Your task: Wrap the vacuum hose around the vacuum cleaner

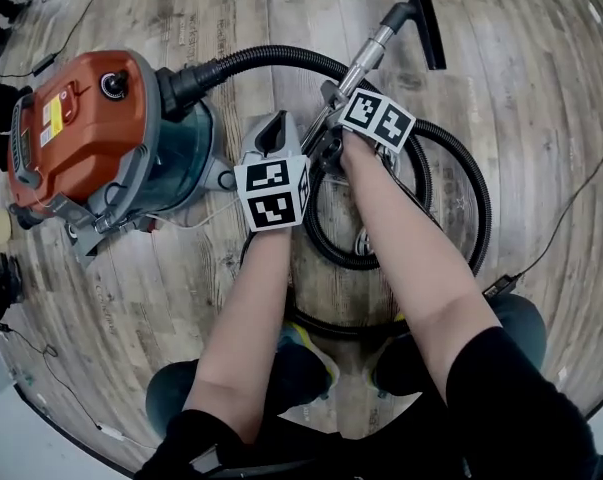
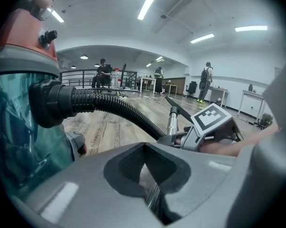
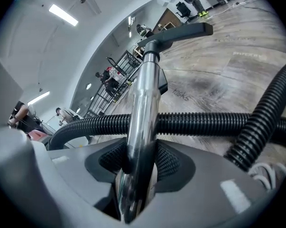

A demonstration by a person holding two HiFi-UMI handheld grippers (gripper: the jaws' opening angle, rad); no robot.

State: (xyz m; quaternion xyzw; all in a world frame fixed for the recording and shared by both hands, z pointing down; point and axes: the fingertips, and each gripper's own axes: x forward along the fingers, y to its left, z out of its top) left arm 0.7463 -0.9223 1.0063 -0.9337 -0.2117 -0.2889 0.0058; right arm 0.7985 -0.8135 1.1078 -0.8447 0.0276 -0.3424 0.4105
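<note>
The red vacuum cleaner point(image 1: 91, 128) sits on the wooden floor point(image 1: 541, 88), on the person's left side. Its black hose point(image 1: 281, 58) comes out of the front and bends over to the right. Then it lies in a big loop on the floor, near the person's legs. The hose is not wrapped around the vacuum cleaner.

The right gripper point(image 1: 331, 98) has its fingers squeezed tight on the shiny metal tube point(image 1: 366, 53). The tube leads up to the flat black floor brush point(image 1: 424, 13).

The left gripper point(image 1: 278, 123) is just beside the vacuum cleaner, near where the hose plugs in. Its fingers are pressed together and hold nothing.
</note>
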